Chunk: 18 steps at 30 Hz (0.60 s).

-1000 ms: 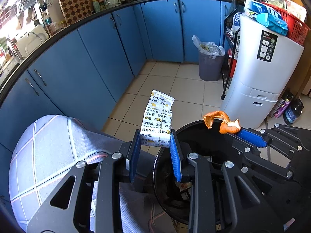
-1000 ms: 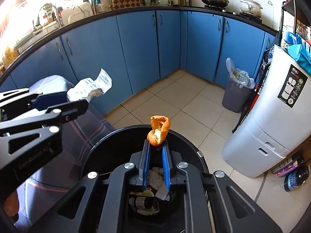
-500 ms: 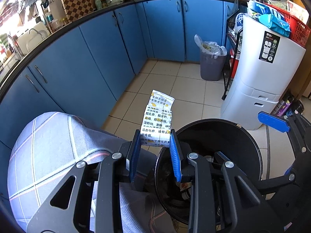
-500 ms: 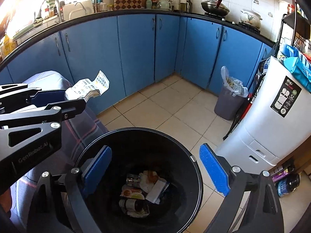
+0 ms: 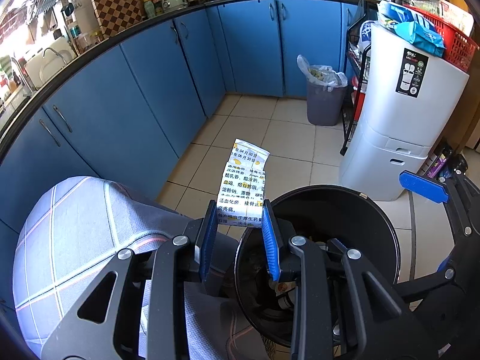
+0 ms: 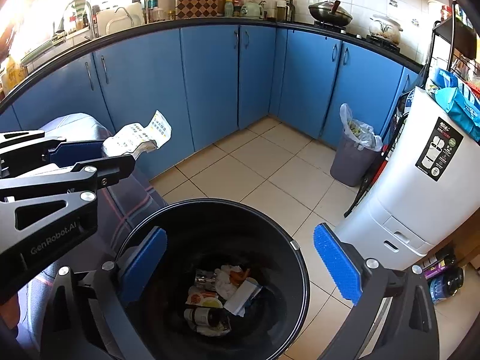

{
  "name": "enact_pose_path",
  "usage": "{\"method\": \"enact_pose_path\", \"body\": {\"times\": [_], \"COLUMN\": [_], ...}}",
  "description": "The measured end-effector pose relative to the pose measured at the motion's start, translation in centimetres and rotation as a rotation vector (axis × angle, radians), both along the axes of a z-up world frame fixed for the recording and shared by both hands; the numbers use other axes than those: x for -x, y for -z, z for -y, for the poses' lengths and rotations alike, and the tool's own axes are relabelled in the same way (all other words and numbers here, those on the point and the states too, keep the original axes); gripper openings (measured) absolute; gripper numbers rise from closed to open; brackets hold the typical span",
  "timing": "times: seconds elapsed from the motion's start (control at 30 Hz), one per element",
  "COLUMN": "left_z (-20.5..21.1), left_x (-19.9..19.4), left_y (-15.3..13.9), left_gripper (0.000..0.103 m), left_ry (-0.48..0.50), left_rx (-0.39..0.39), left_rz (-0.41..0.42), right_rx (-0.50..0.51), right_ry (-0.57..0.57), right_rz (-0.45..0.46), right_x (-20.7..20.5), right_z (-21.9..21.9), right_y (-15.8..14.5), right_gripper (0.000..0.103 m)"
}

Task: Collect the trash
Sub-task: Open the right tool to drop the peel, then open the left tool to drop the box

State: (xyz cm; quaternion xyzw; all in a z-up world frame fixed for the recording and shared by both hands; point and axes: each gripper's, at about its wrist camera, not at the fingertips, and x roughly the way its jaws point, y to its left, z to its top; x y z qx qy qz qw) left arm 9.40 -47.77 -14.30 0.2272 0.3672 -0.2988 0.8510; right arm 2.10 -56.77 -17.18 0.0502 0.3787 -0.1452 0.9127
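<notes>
Right gripper [image 6: 240, 267]: jaws have just been opening and now stand wide apart, nothing between them. It hangs directly over the black bin [image 6: 301, 258], pads either side of the bin mouth.

Bin contents visible in the right wrist view: crumpled white tissue, a small bottle, wrappers, plus an orange scrap that looks like peel [image 6: 238, 274] lying near the tissue. Judged: right-hand drop is done.

Left gripper [image 5: 240, 234]: jaws close together, clamped on a folded printed leaflet [image 5: 244, 183]. Leaflet stands up out of the pads, lower edge pinched, top free. In the left wrist view the gripper sits at the bin's left rim, beside a checked cushioned seat [image 5: 75, 225], not yet over the opening. Right wrist view agrees: leaflet [image 6: 141, 138] is well left of the bin mouth.

Step in hand: depositing collected items, 1 of 2 released.

Next move, as judged: shift left gripper across until leaflet is above the bin opening, then part the jaws. Right gripper should clear out first to avoid a clash over the rim. Risk: light paper may drift or catch on the rim; release low and centred.

Also present, not involved: 2nd lined grey bin [image 6: 354, 162] by the blue cabinets [image 6: 210, 84].
</notes>
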Motion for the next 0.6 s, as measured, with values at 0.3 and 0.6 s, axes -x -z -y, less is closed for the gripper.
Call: {"method": "enact_pose_path", "body": {"times": [0.3, 0.6], "left_z": [0.09, 0.09], "left_x": [0.38, 0.54], "left_y": [-0.52, -0.8], "left_gripper": [0.03, 0.03], "left_ry": [0.014, 0.013], "left_rx": [0.004, 0.01], "left_rz": [0.007, 0.001], "right_rx": [0.003, 0.005], "right_ry": [0.009, 0.005], "right_rz": [0.006, 0.005], "right_x": [0.46, 0.68], "right_z": [0.19, 0.23], "right_y": [-0.25, -0.35], "right_gripper": [0.096, 0.096]}}
